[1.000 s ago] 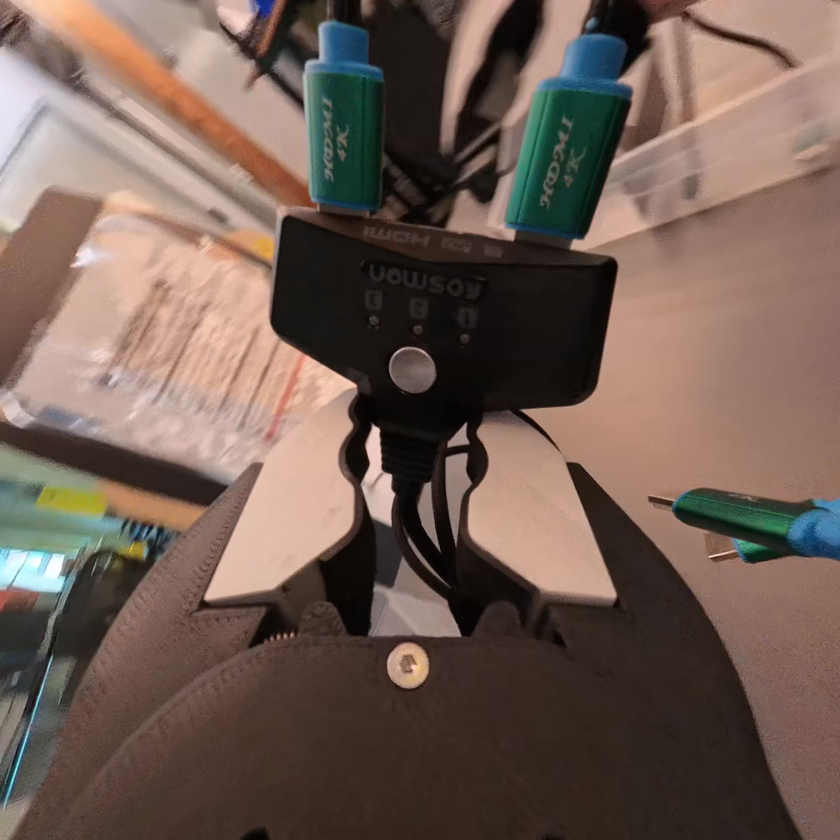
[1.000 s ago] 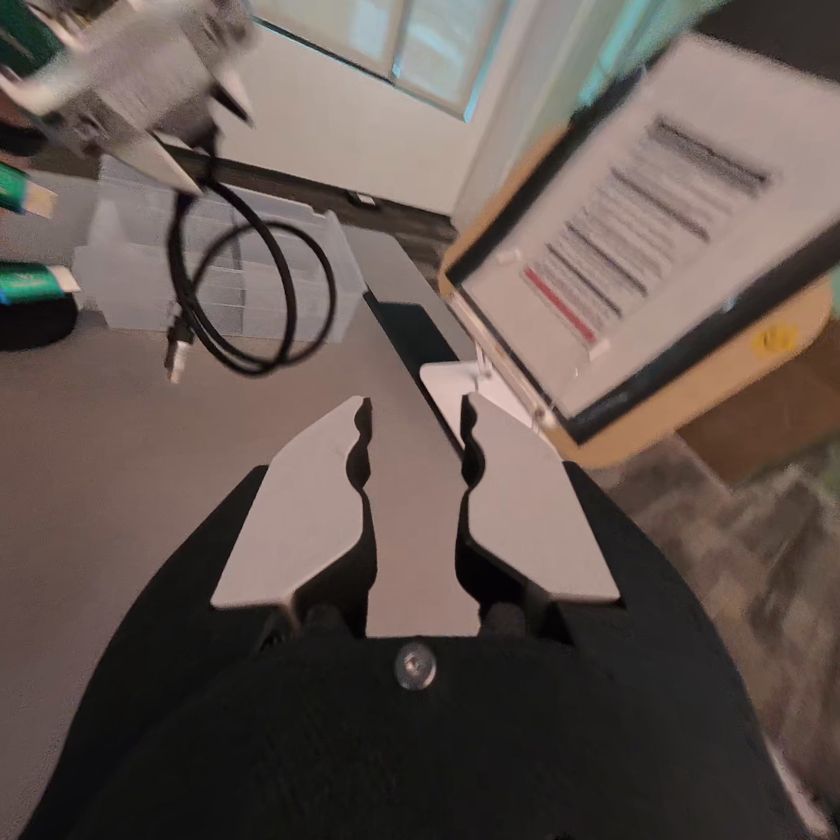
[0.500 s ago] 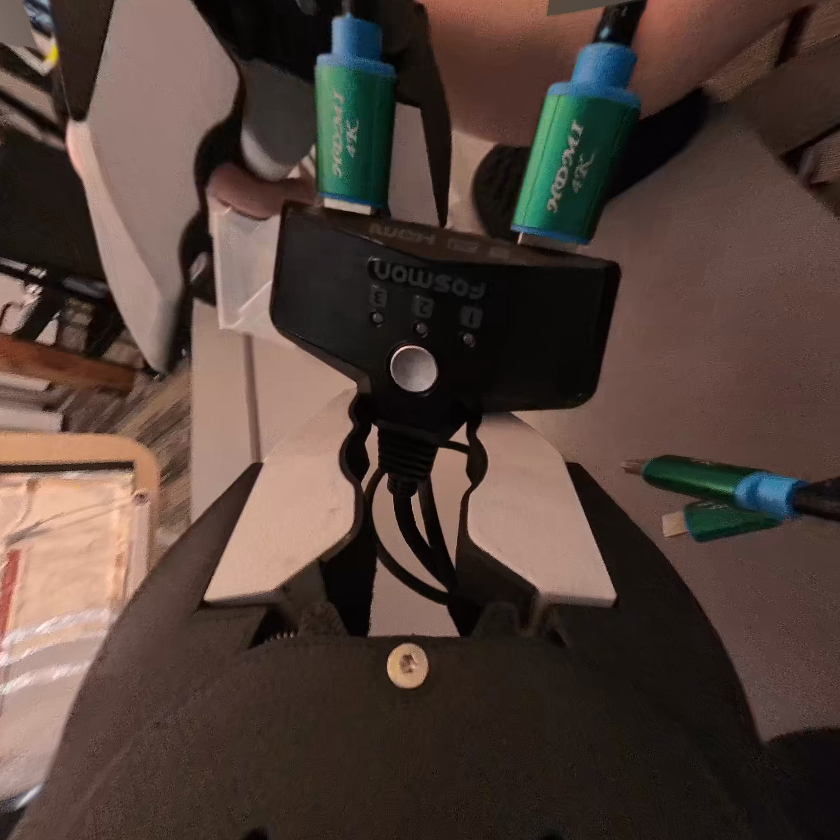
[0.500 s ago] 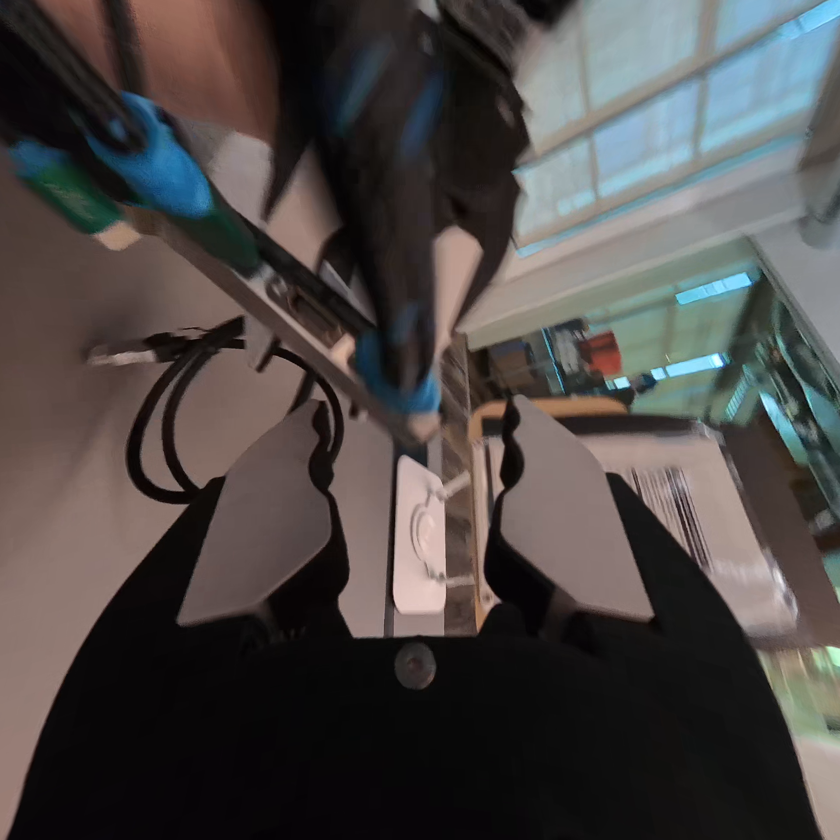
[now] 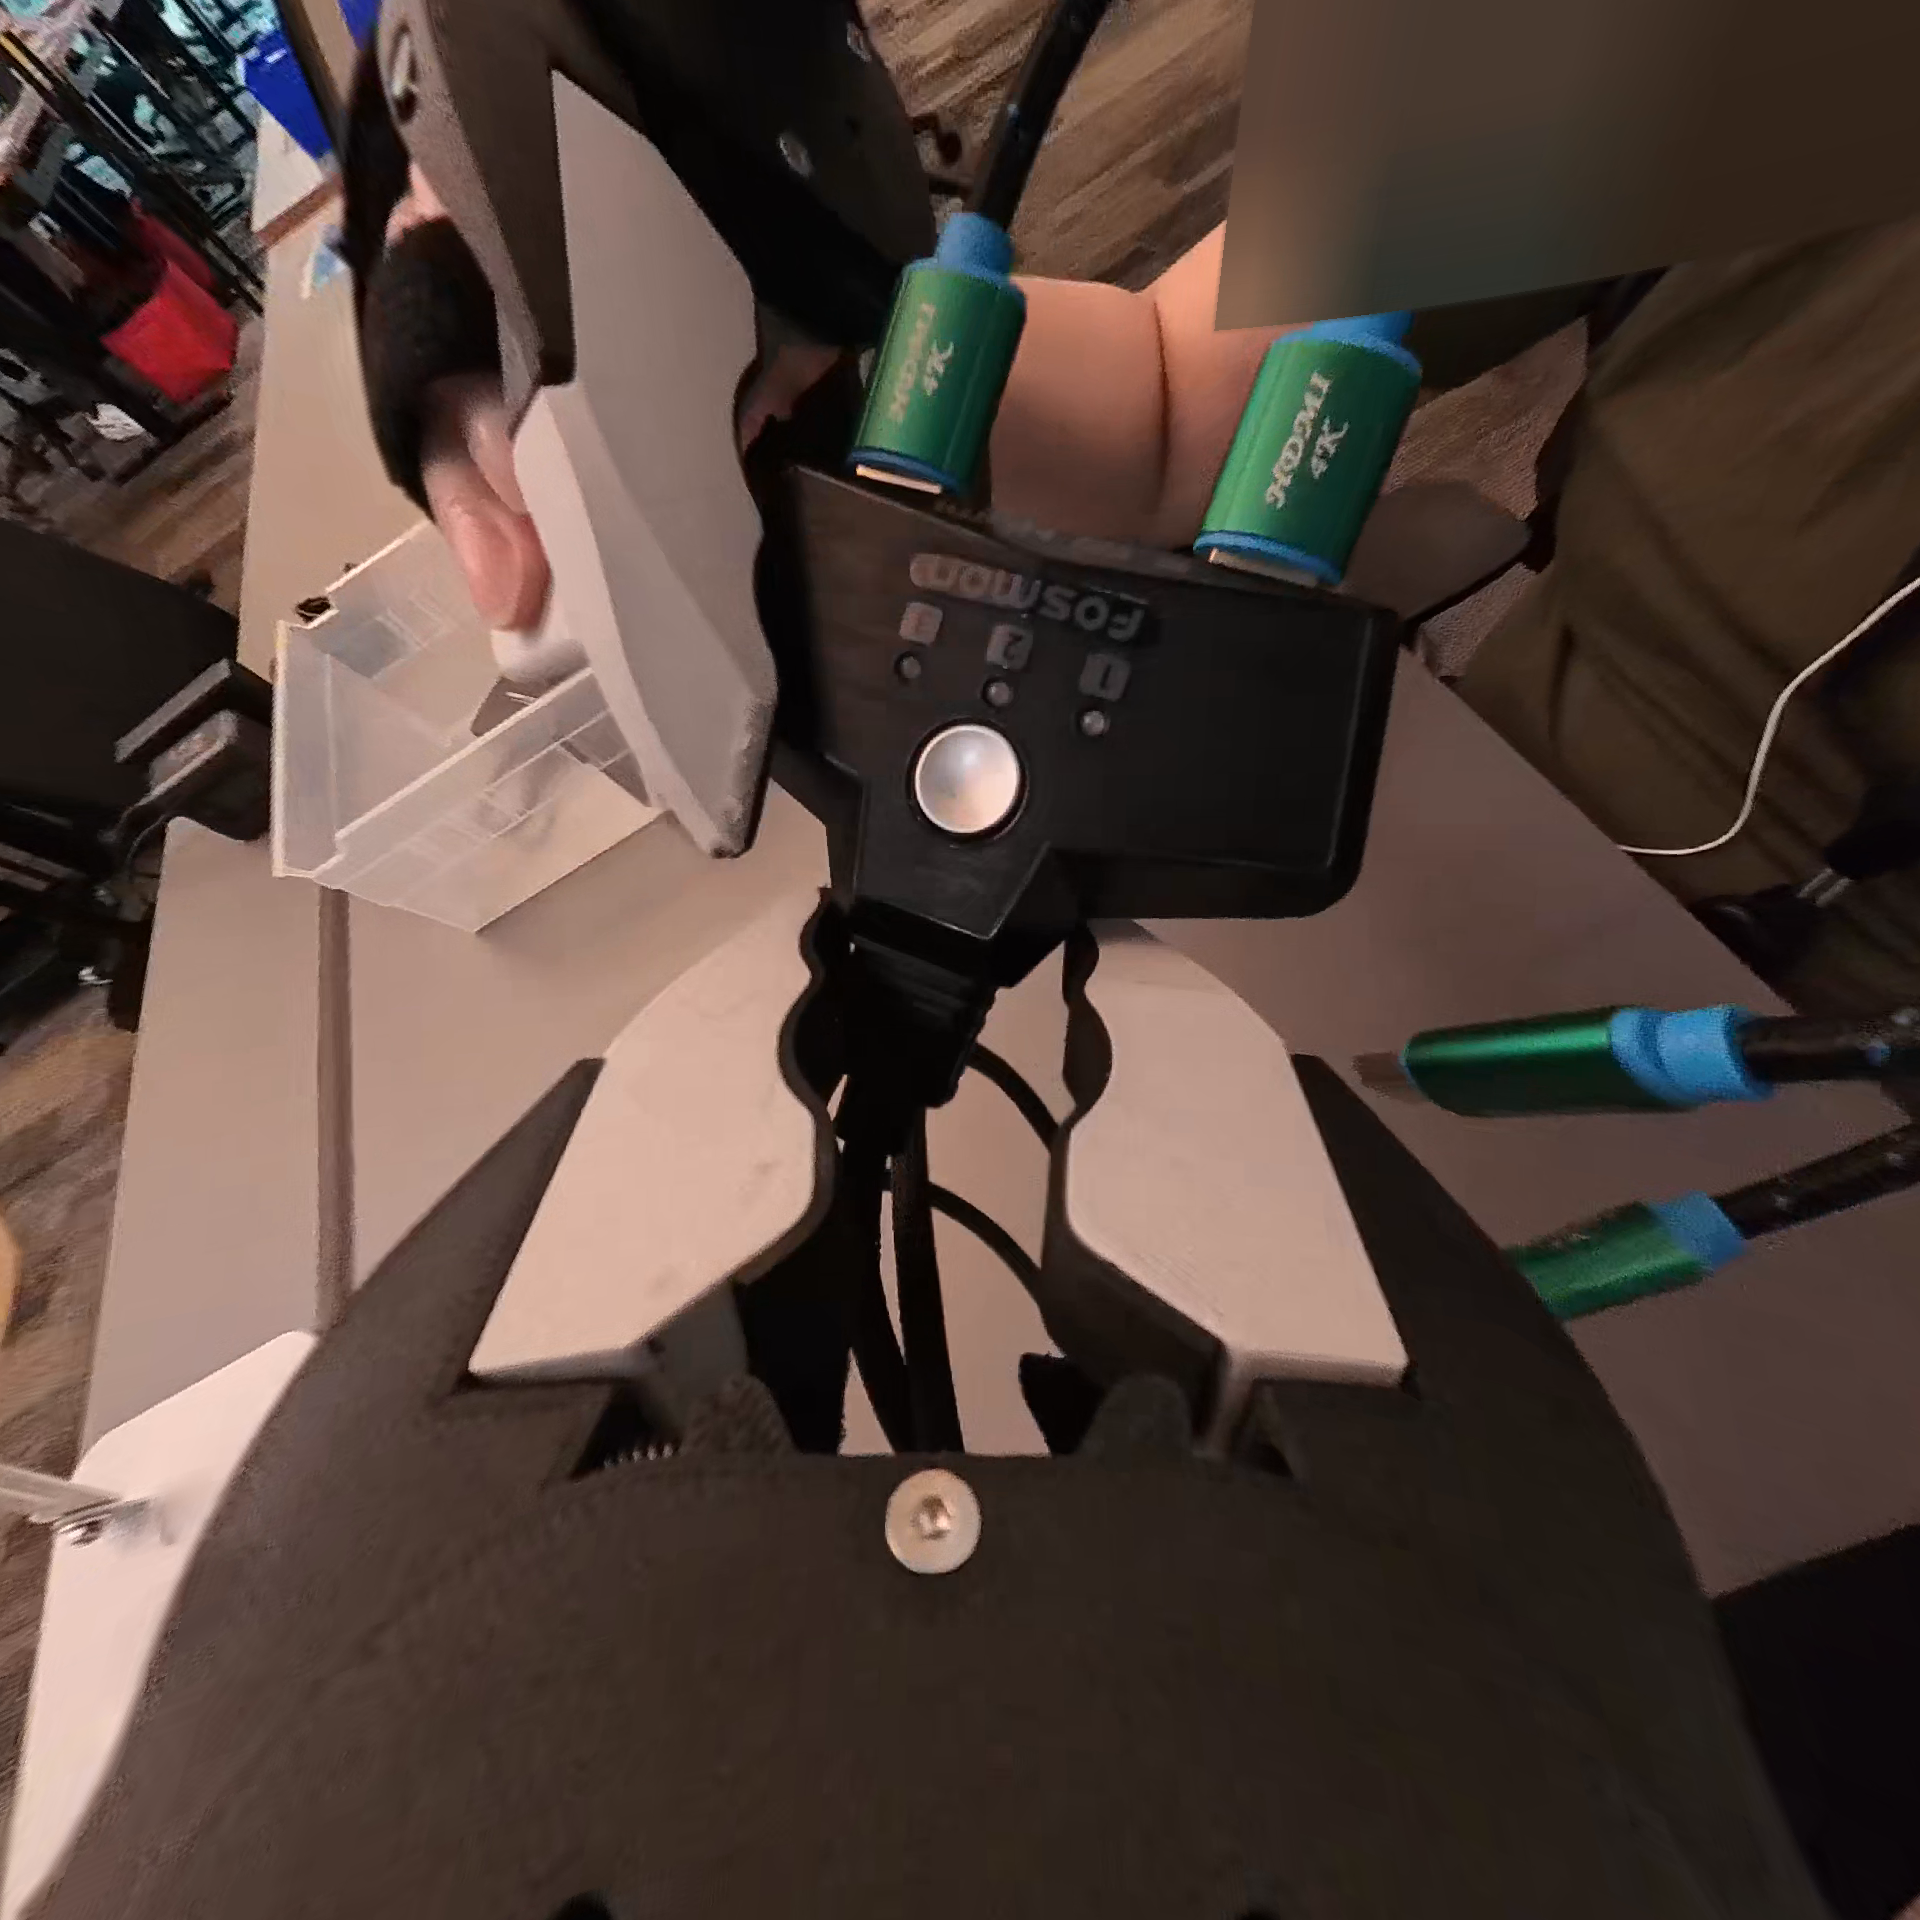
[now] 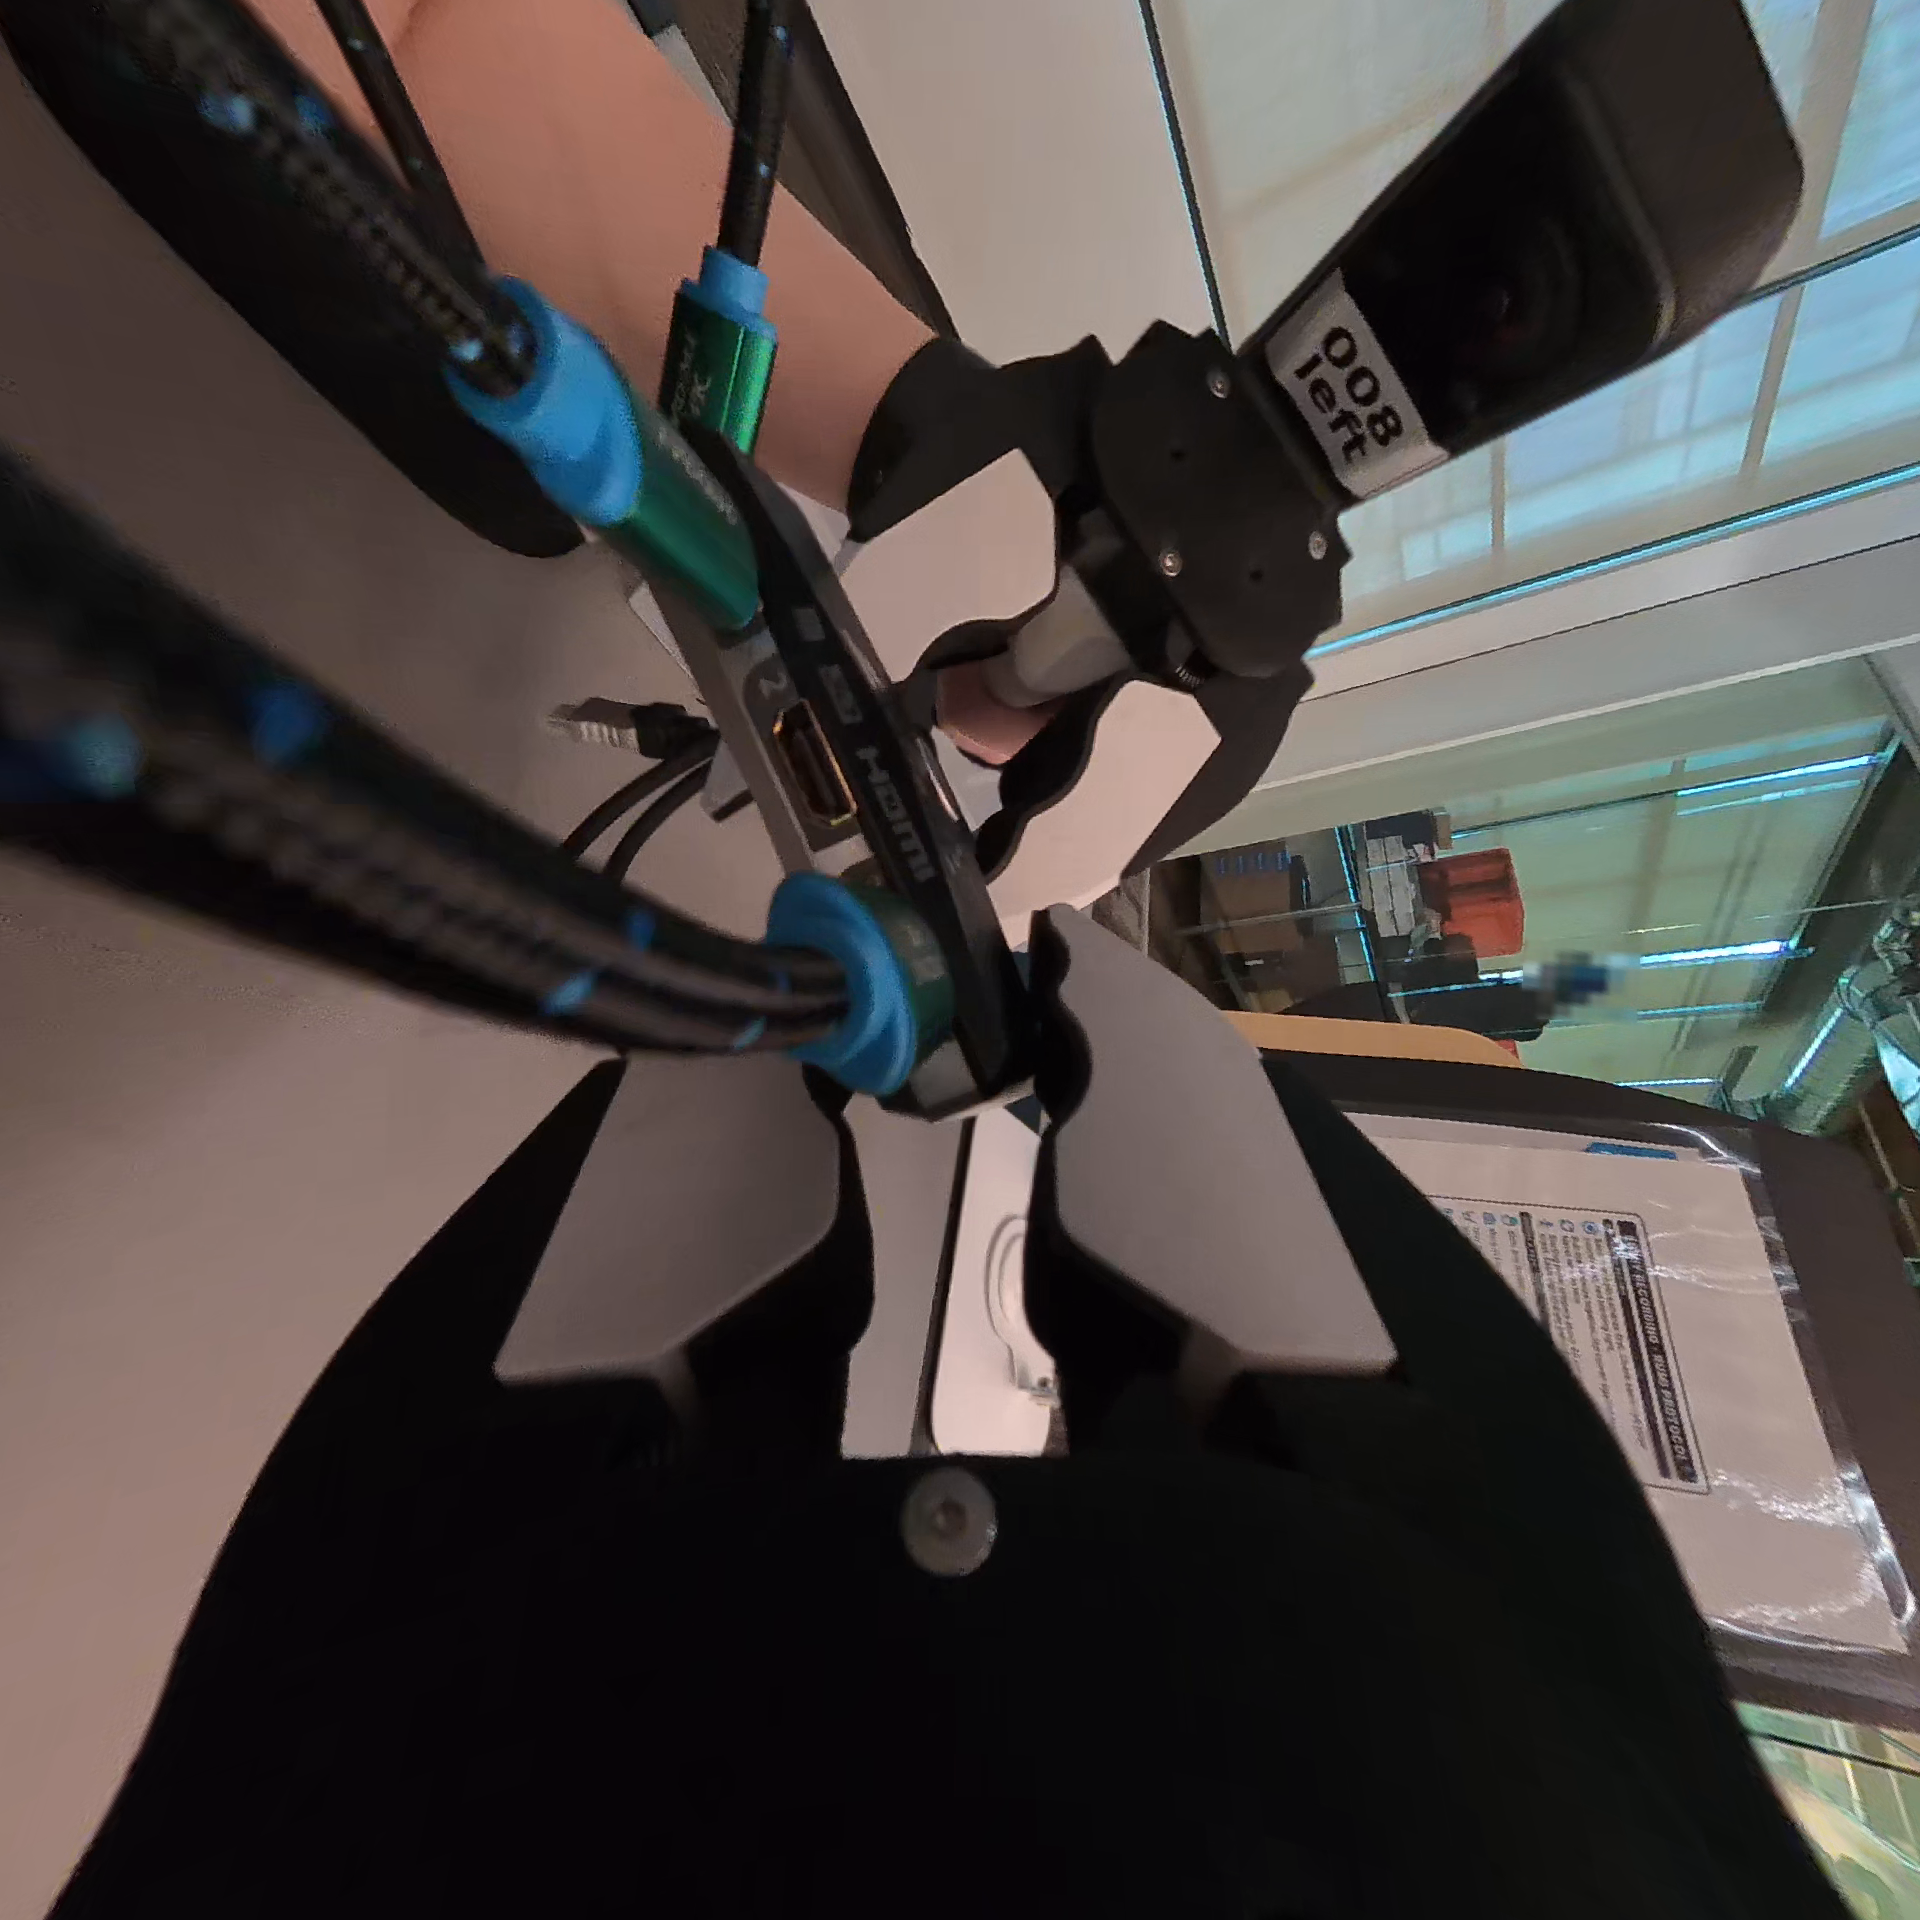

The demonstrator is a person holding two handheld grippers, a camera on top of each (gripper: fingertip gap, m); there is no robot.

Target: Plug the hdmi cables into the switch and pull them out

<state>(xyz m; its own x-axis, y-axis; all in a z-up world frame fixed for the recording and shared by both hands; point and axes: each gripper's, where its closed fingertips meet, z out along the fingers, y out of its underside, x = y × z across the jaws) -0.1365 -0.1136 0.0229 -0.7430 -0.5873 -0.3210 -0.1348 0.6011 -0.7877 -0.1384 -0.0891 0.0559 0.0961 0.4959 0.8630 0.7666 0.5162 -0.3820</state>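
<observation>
Left wrist view: left tool (image 5: 940, 966) grips switch (image 5: 1101, 727), two plugs (image 5: 935, 384) seated.

Dim warm indoor light, bright windows (image 6: 1558, 520) behind, fisheye-bent edges, blurred near cables (image 6: 312, 862).

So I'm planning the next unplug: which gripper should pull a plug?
Right. The left gripper is shut on the switch, while the right gripper, open, flanks the near plug.
</observation>
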